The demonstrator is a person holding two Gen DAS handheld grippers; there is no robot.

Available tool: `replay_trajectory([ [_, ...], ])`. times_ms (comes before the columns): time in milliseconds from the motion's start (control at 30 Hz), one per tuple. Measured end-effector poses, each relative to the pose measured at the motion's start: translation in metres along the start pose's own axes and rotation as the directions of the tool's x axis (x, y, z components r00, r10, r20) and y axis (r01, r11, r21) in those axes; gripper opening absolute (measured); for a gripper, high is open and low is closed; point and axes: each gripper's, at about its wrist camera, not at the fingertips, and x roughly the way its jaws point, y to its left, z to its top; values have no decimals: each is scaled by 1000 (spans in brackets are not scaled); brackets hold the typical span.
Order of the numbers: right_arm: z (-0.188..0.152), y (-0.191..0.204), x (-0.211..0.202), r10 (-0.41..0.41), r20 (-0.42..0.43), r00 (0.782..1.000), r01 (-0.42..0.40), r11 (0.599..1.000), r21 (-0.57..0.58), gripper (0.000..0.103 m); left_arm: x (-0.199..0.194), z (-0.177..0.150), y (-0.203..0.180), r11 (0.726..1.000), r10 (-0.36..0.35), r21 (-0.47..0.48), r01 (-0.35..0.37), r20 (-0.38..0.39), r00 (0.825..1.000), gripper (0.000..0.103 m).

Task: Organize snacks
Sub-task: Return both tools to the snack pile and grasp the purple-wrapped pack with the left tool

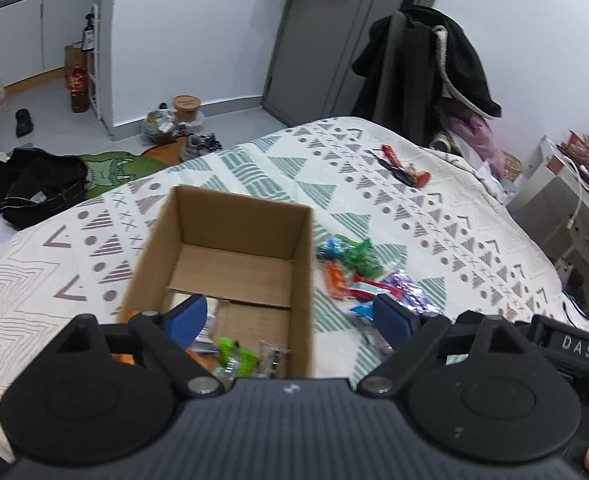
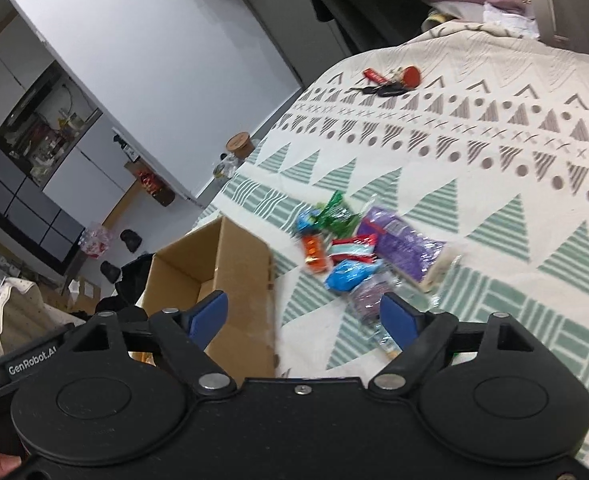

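An open cardboard box point(image 1: 230, 256) point(image 2: 234, 276) stands on the patterned bedspread point(image 1: 434, 216) point(image 2: 494, 168). Inside its near end lie a few snacks, among them a green packet point(image 1: 236, 356). To the right of the box lies a loose pile of snack packets point(image 1: 358, 276) point(image 2: 354, 248): green, blue, orange, red and a purple bag point(image 2: 402, 248). My left gripper point(image 1: 290, 316) hovers over the box's near right corner, jaws wide apart, nothing between them. My right gripper point(image 2: 304, 312) hangs between the box and the pile, also open and empty.
A red-tagged bunch of keys point(image 1: 404, 168) point(image 2: 390, 82) lies farther back on the bed. Beyond the bed's edge are a chair draped with dark clothes point(image 1: 426, 68), a grey door point(image 1: 334, 32), bags and shoes on the floor point(image 1: 34, 184), and a white shelf unit point(image 1: 566, 200) at right.
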Motion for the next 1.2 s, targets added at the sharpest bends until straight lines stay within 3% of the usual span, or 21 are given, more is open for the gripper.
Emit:
replay_trajectory([
  [400,3,-45,-15,-90,16,996,89,995,39,83,9,-9,-43,996,-88,27,89,-39,995,89],
  [1200,13,-97,-3,-90,14,996,88,991,104,83,69,-31,-90,992,-118,31,121,-89,989,84],
])
